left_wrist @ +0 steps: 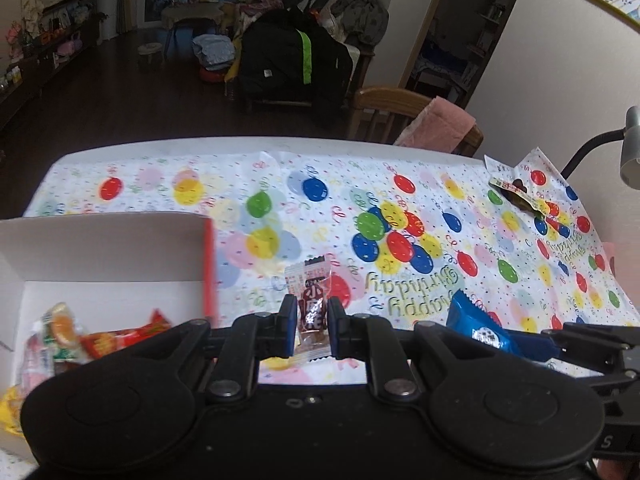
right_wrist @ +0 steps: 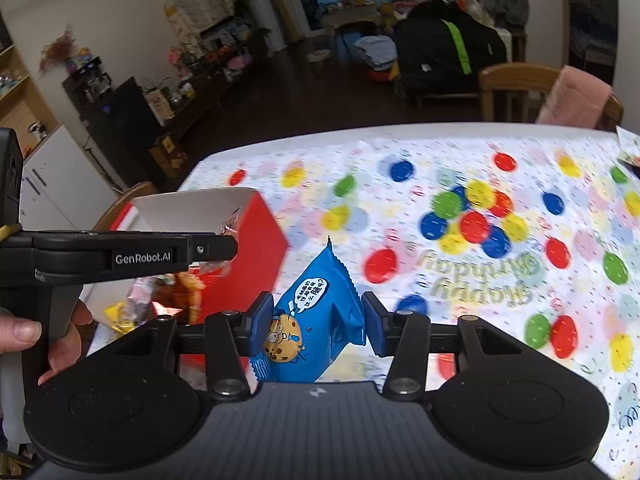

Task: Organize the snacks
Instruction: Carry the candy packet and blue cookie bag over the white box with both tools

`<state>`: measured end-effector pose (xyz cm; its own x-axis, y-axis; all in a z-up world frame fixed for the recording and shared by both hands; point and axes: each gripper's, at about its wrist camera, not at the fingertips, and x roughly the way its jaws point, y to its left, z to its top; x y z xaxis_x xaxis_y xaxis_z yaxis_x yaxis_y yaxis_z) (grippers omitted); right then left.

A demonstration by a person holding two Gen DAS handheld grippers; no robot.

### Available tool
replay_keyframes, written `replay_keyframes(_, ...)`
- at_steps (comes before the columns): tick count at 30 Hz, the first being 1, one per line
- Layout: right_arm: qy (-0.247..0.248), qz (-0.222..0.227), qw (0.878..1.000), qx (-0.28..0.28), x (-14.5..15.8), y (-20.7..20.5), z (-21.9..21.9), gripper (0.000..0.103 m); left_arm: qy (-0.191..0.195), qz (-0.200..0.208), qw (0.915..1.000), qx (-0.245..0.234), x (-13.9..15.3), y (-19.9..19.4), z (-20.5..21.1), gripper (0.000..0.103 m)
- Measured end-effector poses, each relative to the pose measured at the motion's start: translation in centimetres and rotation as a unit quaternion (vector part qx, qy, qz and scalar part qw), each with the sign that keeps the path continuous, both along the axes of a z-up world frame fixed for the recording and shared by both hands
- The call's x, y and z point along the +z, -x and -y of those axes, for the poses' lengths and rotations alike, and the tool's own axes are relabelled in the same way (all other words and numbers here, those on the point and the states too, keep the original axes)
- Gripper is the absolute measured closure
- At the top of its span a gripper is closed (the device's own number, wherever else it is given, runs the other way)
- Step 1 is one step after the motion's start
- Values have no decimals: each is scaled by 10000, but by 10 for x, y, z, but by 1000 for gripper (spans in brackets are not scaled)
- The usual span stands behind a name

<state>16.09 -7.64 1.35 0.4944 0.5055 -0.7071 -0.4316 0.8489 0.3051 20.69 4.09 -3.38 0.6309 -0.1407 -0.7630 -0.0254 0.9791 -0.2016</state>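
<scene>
In the left wrist view my left gripper (left_wrist: pixel 313 316) is shut on a small clear candy packet (left_wrist: pixel 312 308) with a brown label, held above the balloon-print tablecloth (left_wrist: pixel 400 208). To its left stands a box (left_wrist: pixel 112 248), white inside and red outside, with several snacks (left_wrist: pixel 64 336) in it. My right gripper (right_wrist: pixel 318 322) is shut on a blue cookie packet (right_wrist: pixel 316 312), which stands upright between the pads. That blue packet (left_wrist: pixel 484 332) also shows at the lower right of the left wrist view. The left gripper (right_wrist: pixel 224 246) hangs over the red box (right_wrist: pixel 248 264).
A torn snack wrapper (left_wrist: pixel 516 194) lies at the table's far right, beside a grey gooseneck lamp (left_wrist: pixel 630 148). A wooden chair (left_wrist: pixel 400 108) with a pink cloth stands behind the far edge. A person's hand (right_wrist: pixel 24 332) grips the left tool's handle.
</scene>
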Motion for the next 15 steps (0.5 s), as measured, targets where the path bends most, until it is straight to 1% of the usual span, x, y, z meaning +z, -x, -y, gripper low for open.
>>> replay_keyframes(15, -20, 215, 9981, 576, 21, 23, -96, 56, -213, 217, 9980, 559, 28, 56, -93, 91)
